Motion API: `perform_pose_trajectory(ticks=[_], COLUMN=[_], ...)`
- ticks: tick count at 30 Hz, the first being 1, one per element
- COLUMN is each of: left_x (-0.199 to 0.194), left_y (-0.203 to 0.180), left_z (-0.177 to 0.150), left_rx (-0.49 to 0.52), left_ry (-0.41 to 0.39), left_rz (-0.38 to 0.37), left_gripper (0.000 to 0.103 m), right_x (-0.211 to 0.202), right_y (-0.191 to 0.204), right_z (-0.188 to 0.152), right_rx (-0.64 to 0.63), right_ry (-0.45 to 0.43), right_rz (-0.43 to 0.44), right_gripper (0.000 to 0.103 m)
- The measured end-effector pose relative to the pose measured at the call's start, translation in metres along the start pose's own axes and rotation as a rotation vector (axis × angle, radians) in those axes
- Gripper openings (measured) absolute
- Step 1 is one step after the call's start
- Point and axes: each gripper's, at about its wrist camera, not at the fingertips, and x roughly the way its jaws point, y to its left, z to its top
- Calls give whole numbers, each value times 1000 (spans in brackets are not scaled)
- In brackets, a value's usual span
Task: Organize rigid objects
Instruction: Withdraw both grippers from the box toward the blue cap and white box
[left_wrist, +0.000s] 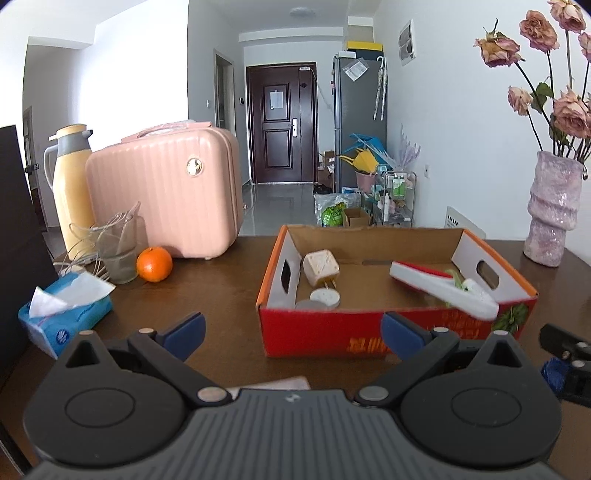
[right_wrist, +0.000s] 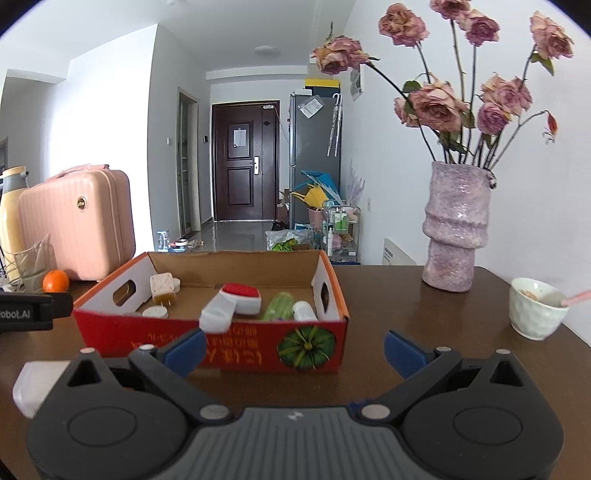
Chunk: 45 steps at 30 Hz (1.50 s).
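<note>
A: Report the state of both tongs.

B: The left tongs (left_wrist: 291, 334) stand wide apart with nothing between the blue pads. The right tongs (right_wrist: 294, 349) are likewise spread wide and hold nothing. Both hover above the dark brown wooden table (left_wrist: 221, 295), in front of the box.

A: Locate the task items.

B: The open red-and-orange cardboard box (right_wrist: 236, 349) stands on the table. Inside, at its left end: a beige square plug adapter (left_wrist: 320, 266) with two prongs, and a white round disc (left_wrist: 324, 296) just in front of it. Toward the right: a white-and-red stapler-shaped object (left_wrist: 441, 288) that tilts over the front wall, a green ribbed object (right_wrist: 277, 305), and a white cylinder (right_wrist: 303, 311) beside it.

A: Legible markings?

B: The box front carries yellow characters, printed upside down, not readable, plus a picture of a green pumpkin (right_wrist: 306, 347). In the right wrist view the left device's black body shows white lettering "obot.AI" (right_wrist: 14, 314), cut off at the frame edge.

A: Other items on the table?

B: Left of the box: a pink ribbed hard-shell case (left_wrist: 166, 195), a yellow thermos jug (left_wrist: 70, 184), a clear glass (left_wrist: 118, 247), an orange (left_wrist: 154, 264) and a blue tissue pack (left_wrist: 62, 314). Right of the box: a mauve textured vase of dried roses (right_wrist: 456, 229) and a white cup (right_wrist: 535, 308).
</note>
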Motion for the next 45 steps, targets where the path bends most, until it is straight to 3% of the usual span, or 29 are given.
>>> perform_pose_trajectory(ticks=[14, 25, 36, 45], left_x=[-43, -50, -48, -46], left_y=[14, 22, 26, 27], left_z=[-39, -55, -57, -57], left_rx=[-7, -25, -49, -51], left_ry=[10, 44, 58, 65], left_rz=[-20, -31, -44, -41], left_gripper=[103, 103, 103, 103], right_x=[-42, -47, -28, 18], right_y=[-13, -16, -27, -50], right_z=[-47, -57, -57, -56], right_rx=[14, 29, 49, 54], right_ry=[47, 63, 126, 216], right_rz=[-20, -55, -60, -91], right_gripper=[103, 103, 103, 101])
